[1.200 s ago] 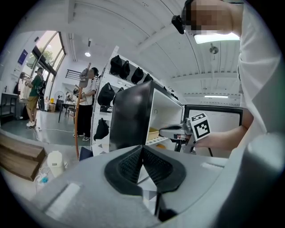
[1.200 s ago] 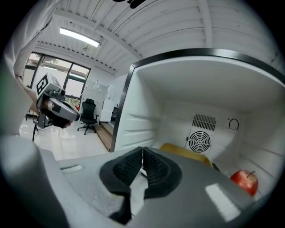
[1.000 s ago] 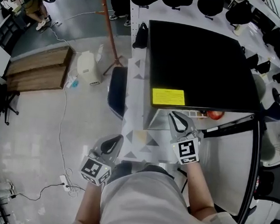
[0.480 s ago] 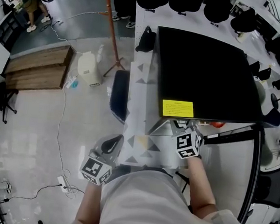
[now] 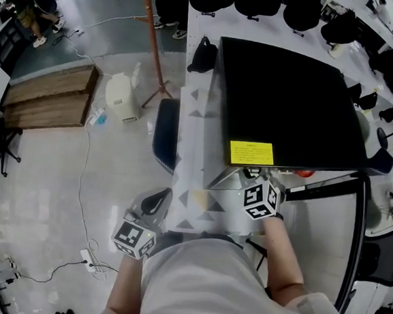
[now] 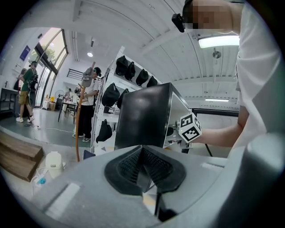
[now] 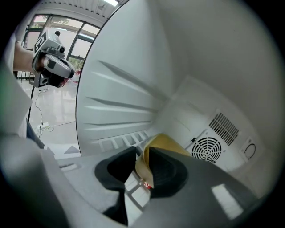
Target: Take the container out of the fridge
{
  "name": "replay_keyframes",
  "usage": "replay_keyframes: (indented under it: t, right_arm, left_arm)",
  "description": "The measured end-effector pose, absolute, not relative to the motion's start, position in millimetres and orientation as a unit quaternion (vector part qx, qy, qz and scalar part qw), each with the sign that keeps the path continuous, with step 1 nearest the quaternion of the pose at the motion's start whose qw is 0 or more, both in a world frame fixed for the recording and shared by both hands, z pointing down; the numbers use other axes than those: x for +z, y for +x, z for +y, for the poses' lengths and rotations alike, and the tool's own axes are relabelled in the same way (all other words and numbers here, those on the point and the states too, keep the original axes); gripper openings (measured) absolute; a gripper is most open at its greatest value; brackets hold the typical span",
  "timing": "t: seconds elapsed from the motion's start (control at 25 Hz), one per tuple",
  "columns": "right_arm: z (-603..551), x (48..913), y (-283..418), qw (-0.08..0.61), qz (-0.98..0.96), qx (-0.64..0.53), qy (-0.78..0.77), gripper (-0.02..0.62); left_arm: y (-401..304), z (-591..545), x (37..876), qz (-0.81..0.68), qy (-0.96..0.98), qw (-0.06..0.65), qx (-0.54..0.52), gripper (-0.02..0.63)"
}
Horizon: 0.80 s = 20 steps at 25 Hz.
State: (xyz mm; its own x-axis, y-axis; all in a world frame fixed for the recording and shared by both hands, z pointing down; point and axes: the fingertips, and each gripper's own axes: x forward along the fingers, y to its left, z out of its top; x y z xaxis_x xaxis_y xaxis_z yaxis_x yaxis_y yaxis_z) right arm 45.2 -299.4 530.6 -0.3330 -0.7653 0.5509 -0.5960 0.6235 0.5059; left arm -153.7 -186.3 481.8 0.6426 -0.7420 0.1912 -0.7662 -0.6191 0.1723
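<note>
A black mini fridge stands on a table with a triangle-patterned cover. Its door is swung open to the right. My right gripper reaches into the opening, its tips hidden under the fridge's top edge. In the right gripper view the right gripper has the rim of a yellow-tan container between its pads. The jaws have just been closing on that rim, and both pads touch it. The left gripper hangs back at the table's near-left corner, shut and empty.
The fridge's white inner wall and a round fan grille surround the container. A red item sits at the opening's right. On the floor to the left are a wooden coat stand, a white appliance, a wooden platform and a dark seat.
The right gripper has gone forward and down into the fridge opening and rolled, so its tips are now under the top edge. The left gripper has hardly shifted.
</note>
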Motion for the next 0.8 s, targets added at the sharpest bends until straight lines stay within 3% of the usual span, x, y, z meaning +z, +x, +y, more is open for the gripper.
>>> replay_keyframes:
  t: [0.28,0.8]
  right_arm:
    - [-293,537,49,0.410,-0.802,-0.105,0.422,0.035]
    - [-268,506,43,0.373,-0.814,-0.131,0.425,0.029]
  left_arm:
    - [-155,-188,482,-0.418,0.899,0.121,0.049,0.008]
    - [-131,-194,478,-0.381,0.916,0.120,0.045,0.008]
